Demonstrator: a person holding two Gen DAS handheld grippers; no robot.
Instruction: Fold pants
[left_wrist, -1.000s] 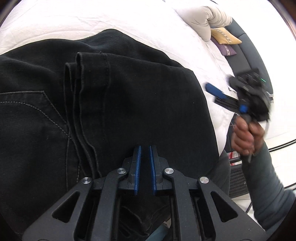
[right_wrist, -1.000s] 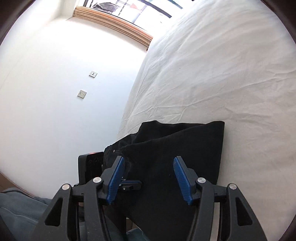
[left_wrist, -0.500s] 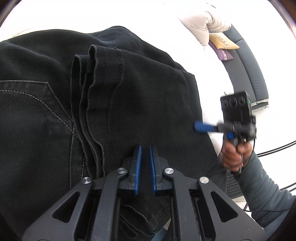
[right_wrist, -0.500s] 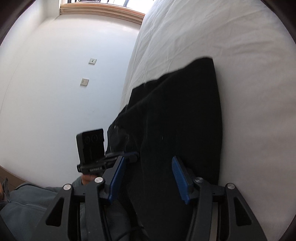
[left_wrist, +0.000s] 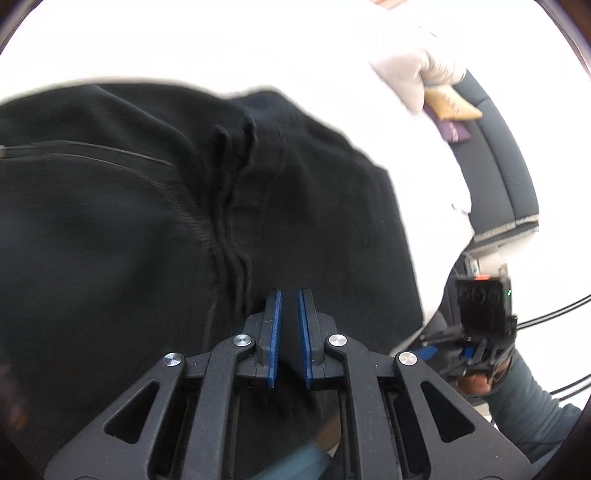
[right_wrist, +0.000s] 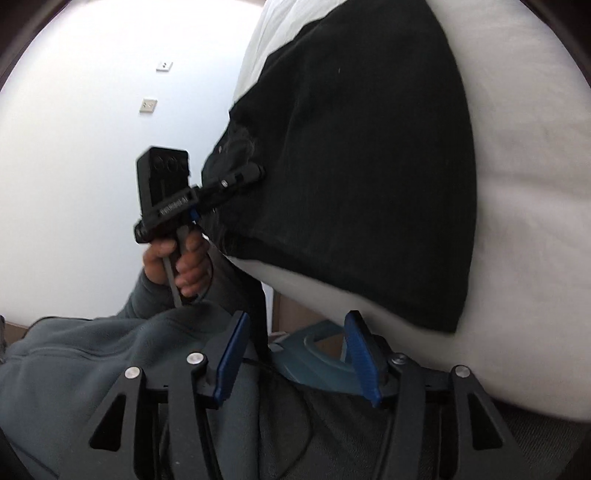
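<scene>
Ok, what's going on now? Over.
Left gripper shut at pants edge. Right gripper opening, fingers empty. They lie folded on bed. Nothing blocking.

Black pants (left_wrist: 147, 240) cut off at left edge and motion-blurred, seams smeared, right claw (left_wrist: 428, 350) blurred.

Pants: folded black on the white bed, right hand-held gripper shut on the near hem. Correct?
Not quite. The pants do lie folded on the white bed, but the right hand-held gripper is open, nothing between its pads, short of the hem; right wrist view.
</scene>
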